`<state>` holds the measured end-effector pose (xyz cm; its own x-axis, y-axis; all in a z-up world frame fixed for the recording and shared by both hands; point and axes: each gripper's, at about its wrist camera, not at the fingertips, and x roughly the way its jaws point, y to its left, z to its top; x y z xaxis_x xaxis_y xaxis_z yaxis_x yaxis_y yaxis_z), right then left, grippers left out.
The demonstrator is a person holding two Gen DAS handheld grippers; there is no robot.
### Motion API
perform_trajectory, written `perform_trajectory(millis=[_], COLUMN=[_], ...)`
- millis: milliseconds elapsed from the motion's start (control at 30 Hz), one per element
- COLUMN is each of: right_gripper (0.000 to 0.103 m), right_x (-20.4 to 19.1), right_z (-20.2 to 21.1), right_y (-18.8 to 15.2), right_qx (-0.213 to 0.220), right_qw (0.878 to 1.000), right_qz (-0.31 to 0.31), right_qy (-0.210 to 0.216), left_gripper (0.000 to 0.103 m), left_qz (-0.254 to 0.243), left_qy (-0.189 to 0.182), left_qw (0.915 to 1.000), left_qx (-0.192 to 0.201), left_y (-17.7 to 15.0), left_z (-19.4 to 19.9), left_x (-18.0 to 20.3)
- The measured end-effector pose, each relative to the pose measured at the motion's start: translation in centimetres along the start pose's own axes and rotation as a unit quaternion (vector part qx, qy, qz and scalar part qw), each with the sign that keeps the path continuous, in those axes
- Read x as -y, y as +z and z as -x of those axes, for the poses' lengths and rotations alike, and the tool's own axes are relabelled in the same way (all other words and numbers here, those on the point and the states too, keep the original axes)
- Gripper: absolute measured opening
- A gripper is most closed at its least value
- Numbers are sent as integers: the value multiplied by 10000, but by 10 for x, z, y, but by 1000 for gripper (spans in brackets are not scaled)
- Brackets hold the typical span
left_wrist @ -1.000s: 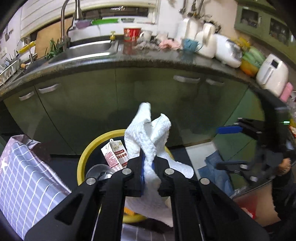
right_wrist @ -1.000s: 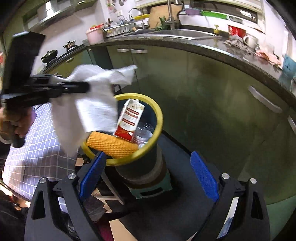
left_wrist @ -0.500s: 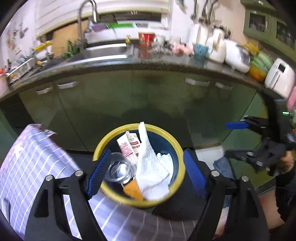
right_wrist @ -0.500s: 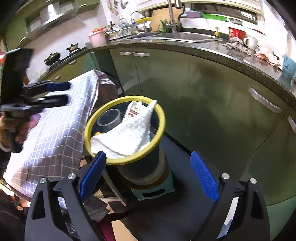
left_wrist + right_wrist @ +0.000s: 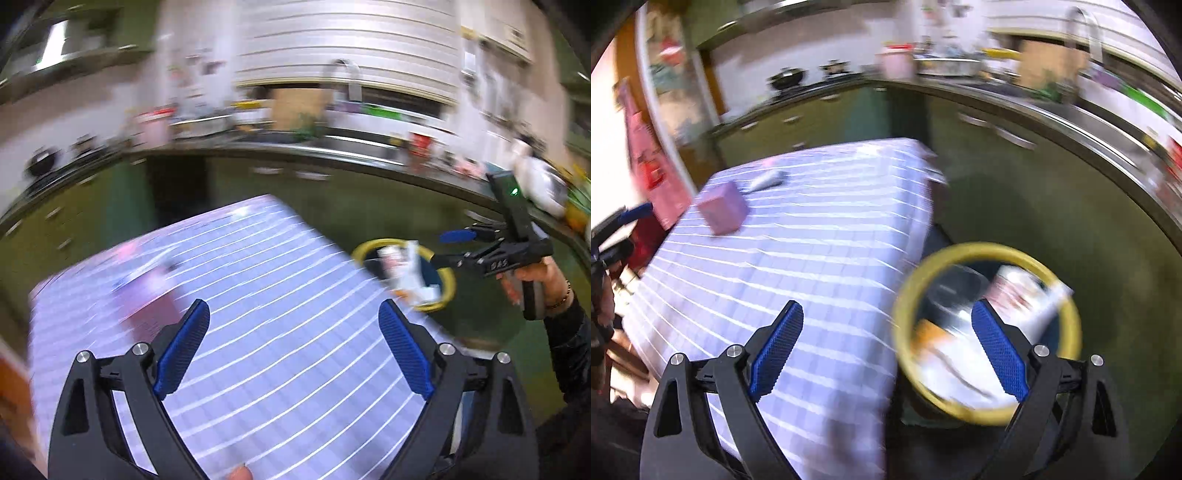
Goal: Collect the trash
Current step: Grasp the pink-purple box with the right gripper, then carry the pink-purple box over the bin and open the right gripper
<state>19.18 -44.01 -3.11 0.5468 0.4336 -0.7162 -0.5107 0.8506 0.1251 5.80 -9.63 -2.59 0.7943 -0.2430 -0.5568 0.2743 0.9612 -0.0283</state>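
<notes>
Over the checked cloth of the counter (image 5: 295, 332) the left claw (image 5: 293, 345) now hangs with nothing between its blue pads, and its jaws are opening wider at this moment. One second ago it was clamped on a white paper towel above the bin; half a second ago the towel was already lying inside the yellow rim. Now the bin (image 5: 986, 410) stands beside the counter's edge, and the white towel (image 5: 960, 373) rests on top of the carton and the other rubbish in it. So this piece of trash is delivered, and the left claw has swung away from the bin and back toward the counter.

The right claw (image 5: 888, 349) is also spread wide and carries nothing; it looks across the counter's corner and the bin together. Both views are blurred, so small things are hard to read.

On the cloth a small lilac box (image 5: 722, 212) stands near the far left side, and a pale, long thing (image 5: 766, 181) lies just behind it; what that is I cannot tell. In my judgement these are the next candidates for collecting, and the left claw is nearer to them.
</notes>
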Motion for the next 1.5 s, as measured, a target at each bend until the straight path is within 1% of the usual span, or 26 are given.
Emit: perform_trajectory(millis=[67, 100, 167, 200, 267, 333, 400, 433, 467, 500, 567, 667, 733, 833, 1000, 1033, 1067, 1100, 1133, 1300, 1433, 1500], right_gripper=[92, 92, 95, 96, 96, 96, 96, 96, 97, 97, 98, 98, 98, 98, 98, 96, 85, 79, 78, 76, 76, 76], right_x=[-37, -54, -94, -108, -155, -195, -224, -239, -244, -252, -261, -278, -285, -293, -293, -292, -290, -288, -286, -273, -263, -249], right_z=[-21, -30, -52, -58, -79, -97, -115, -128, -138, -150, -165, -192, -213, -229, -236, -238, -236, -235, -234, -220, -191, -167], right_y=[22, 31, 52, 58, 73, 84, 95, 103, 109, 117, 123, 129, 130, 128, 118, 118, 117, 117, 118, 120, 118, 116], right_qx=[25, 45, 115, 134, 209, 206, 150, 79, -2, -130, -213, -269, -423, -476, -422, -401, -380, -339, -295, -276, -121, 26], right_qw=[9992, 9984, 9955, 9942, 9859, 9783, 9710, 9694, 9705, 9726, 9757, 9852, 9899, 9925, 9953, 9956, 9959, 9965, 9971, 9978, 9977, 9980], right_qz=[269, 389, 644, 710, 1110, 1615, 1983, 2110, 2095, 1973, 1746, 1437, 1164, 993, 863, 841, 816, 761, 694, 543, 565, 526], right_qy=[297, 404, 682, 792, 1233, 1283, 1325, 1255, 1193, 1227, 1309, 897, 696, 528, 144, 82, 58, 2, 21, 247, 348, 345], left_gripper=[89, 90, 91, 91, 91, 91, 91, 91, 91, 91, 91, 91, 91, 91, 91, 91, 91, 91, 91, 91, 91, 91], left_qz=[273, 468, 722, 885, 1086, 1224, 1295, 1308, 1326, 1339, 1377, 1529, 1581, 1561, 1521, 1511, 1492, 1477, 1450, 1463, 1436, 1399], left_qy=[259, 423, 624, 740, 859, 949, 1026, 1056, 1111, 1157, 1198, 1148, 1103, 1060, 949, 915, 890, 878, 866, 834, 827, 794], left_qw=[9993, 9980, 9954, 9933, 9903, 9878, 9861, 9855, 9846, 9838, 9827, 9809, 9805, 9811, 9828, 9833, 9838, 9842, 9847, 9848, 9852, 9860], left_qx=[2, 31, 61, 75, 122, 155, 199, 216, 242, 270, 319, 371, 389, 423, 439, 435, 430, 424, 420, 435, 440, 432], left_y=[-14, -24, -36, -44, -55, -64, -71, -73, -76, -79, -83, -91, -96, -100, -103, -104, -104, -105, -105, -106, -104, -102], left_z=[18, 29, 44, 53, 65, 76, 87, 90, 93, 96, 101, 108, 112, 117, 117, 117, 117, 117, 117, 117, 116, 114], left_x=[-24, -40, -62, -76, -95, -110, -123, -127, -132, -136, -140, -152, -158, -161, -163, -162, -162, -163, -162, -160, -157, -155])
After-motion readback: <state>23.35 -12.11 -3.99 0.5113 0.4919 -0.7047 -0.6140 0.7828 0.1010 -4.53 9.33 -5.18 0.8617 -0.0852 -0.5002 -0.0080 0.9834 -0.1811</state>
